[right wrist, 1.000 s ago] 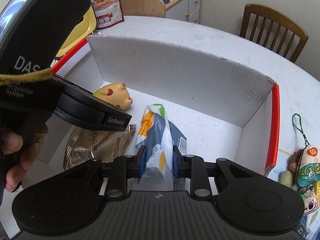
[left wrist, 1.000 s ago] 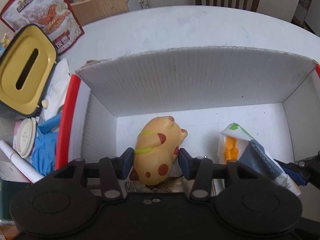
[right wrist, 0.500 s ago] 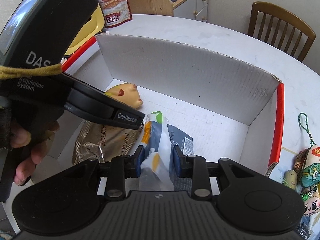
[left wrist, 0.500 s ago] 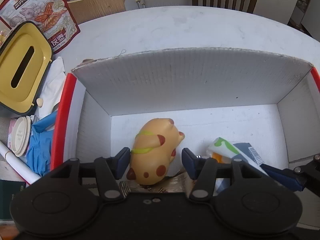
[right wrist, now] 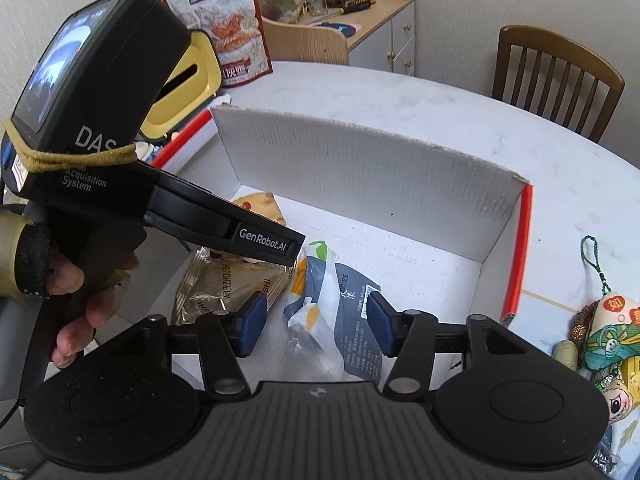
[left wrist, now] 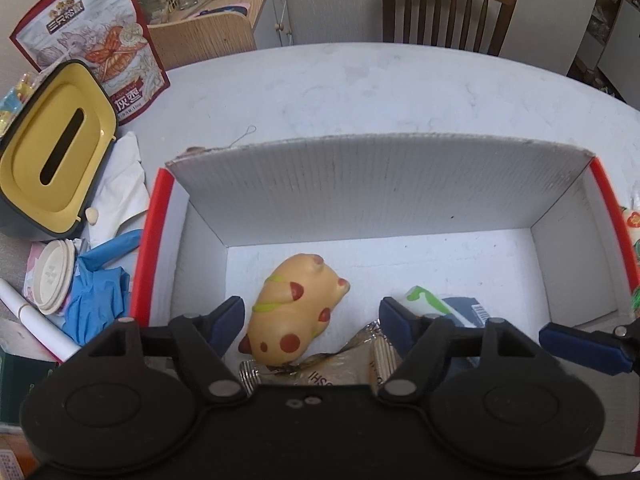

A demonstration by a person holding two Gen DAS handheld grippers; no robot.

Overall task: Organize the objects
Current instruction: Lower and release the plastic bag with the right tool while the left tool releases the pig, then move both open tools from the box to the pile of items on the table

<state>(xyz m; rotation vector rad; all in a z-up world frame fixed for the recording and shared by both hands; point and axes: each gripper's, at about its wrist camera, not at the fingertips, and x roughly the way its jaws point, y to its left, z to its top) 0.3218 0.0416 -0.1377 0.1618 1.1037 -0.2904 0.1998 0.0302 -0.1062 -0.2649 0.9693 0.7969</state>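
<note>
I count 3 items lying in the white corrugated box with red edges (left wrist: 384, 184) — spotted tan squishy toy (left wrist: 298, 308), blue-and-white snack packet (right wrist: 344, 312), brown foil pouch (right wrist: 224, 284). Left gripper (left wrist: 312, 320) and right gripper (right wrist: 314, 322) both gape wide, holding nothing. Embroidered charms (right wrist: 608, 332) remain outside on the table.

Left gripper (left wrist: 311, 322) held over the near edge of the white corrugated box with red side rims (left wrist: 380, 188), jaws spread wide, blue pads clear of the tan rubber animal toy with red spots (left wrist: 296, 308) lying between them on the box floor. Crinkled brown snack packet (left wrist: 340, 372) under the toy's near end; white-and-grey printed pouch (left wrist: 448, 306) just right of it. Yellow-lidded tissue box (left wrist: 52, 152), blue glove (left wrist: 96, 300) and illustrated snack bag (left wrist: 100, 40) outside the box on the left.
</note>
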